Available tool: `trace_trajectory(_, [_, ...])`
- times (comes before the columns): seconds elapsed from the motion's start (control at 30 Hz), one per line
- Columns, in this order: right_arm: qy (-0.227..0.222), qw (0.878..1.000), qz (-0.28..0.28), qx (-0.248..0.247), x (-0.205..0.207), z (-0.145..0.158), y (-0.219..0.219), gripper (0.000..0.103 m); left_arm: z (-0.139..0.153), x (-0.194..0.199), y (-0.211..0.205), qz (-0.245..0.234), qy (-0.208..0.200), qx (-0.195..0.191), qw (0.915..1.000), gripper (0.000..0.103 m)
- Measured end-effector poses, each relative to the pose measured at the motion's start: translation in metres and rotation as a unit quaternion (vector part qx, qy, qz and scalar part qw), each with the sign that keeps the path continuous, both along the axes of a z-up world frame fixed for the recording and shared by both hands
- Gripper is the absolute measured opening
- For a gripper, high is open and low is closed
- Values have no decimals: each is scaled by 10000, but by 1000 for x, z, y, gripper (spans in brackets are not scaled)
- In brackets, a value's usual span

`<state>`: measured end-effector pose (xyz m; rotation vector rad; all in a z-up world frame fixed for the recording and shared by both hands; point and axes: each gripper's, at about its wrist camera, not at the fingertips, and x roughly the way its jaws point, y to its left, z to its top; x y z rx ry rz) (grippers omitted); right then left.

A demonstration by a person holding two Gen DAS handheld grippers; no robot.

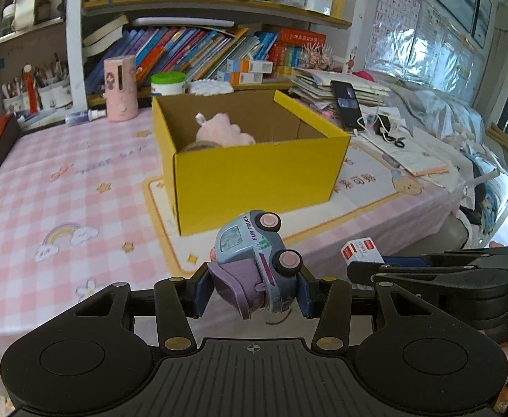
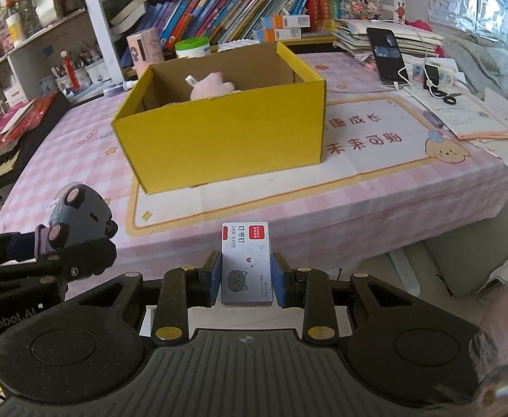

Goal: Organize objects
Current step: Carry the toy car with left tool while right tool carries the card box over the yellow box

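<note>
My left gripper (image 1: 252, 290) is shut on a blue and purple toy truck (image 1: 257, 260), held on its side above the table's front edge, in front of the open yellow box (image 1: 254, 173). My right gripper (image 2: 246, 276) is shut on a small white staples box (image 2: 246, 264) with a cat drawing, also in front of the yellow box (image 2: 226, 146). A pink plush toy (image 1: 224, 132) lies inside the box and shows in the right wrist view (image 2: 212, 85) too. The truck (image 2: 76, 222) and left gripper appear at the left of the right wrist view.
The table has a pink checked cloth (image 1: 63, 191) and a printed mat (image 2: 375, 146). Behind the box stand a pink cylinder (image 1: 120, 88), a green-lidded jar (image 1: 168, 83) and shelves of books (image 1: 191, 52). A phone (image 2: 387, 55), cables and papers (image 2: 469, 118) lie at the right.
</note>
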<state>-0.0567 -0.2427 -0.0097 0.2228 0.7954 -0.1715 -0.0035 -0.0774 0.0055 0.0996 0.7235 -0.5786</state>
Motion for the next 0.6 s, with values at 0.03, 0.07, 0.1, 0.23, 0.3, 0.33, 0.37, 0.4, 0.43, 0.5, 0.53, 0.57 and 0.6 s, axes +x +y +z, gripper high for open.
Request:
trace_trajectory(0.03, [-6,10000,0,3,3,1,-3,28,0,3,-3,-12,-8,11,10000,46])
trace_trajectory(0.07, [-10,10000,-1,10,6,1,-7,28,1,5,-6,-21,-12,26,10000,47])
trace_trajectory(0.1, [-9,10000,-5,19,9,1,-10,28,1,8,-9,-31,-15,42,10000,47])
trace_trajectory(0.23, [-5,10000,14,41,23,1,-20,28,4,19,-18,-12,-70,42,10000,46])
trace_trajectory(0.3, [-12,10000,40,41,31,2,-25,28,8,24,-21,22,-132,-2,9999,46])
trace_trajectory(0.33, [-15,10000,58,37,35,3,-27,28,9,27,-23,31,-165,-18,9999,46])
trace_trajectory(0.37, [-23,10000,73,32,39,3,-29,28,11,30,-24,45,-213,-32,9998,46])
trace_trajectory(0.4, [-48,9999,89,26,43,5,-31,28,14,33,-27,62,-263,-45,9996,47])
trace_trajectory(0.43, [-93,9999,94,16,46,6,-34,28,16,36,-29,74,-312,-56,9995,47])
trace_trajectory(0.5, [-258,9996,79,-17,53,13,-39,28,21,45,-34,110,-424,-78,9990,47])
trace_trajectory(0.53, [-360,9993,76,-40,57,17,-43,28,24,49,-37,128,-471,-84,9988,47])
trace_trajectory(0.57, [-455,9989,75,-67,61,21,-47,28,27,54,-40,152,-525,-96,9985,46])
trace_trajectory(0.6, [-557,9984,77,-102,66,25,-51,28,30,59,-43,173,-580,-115,9981,46])
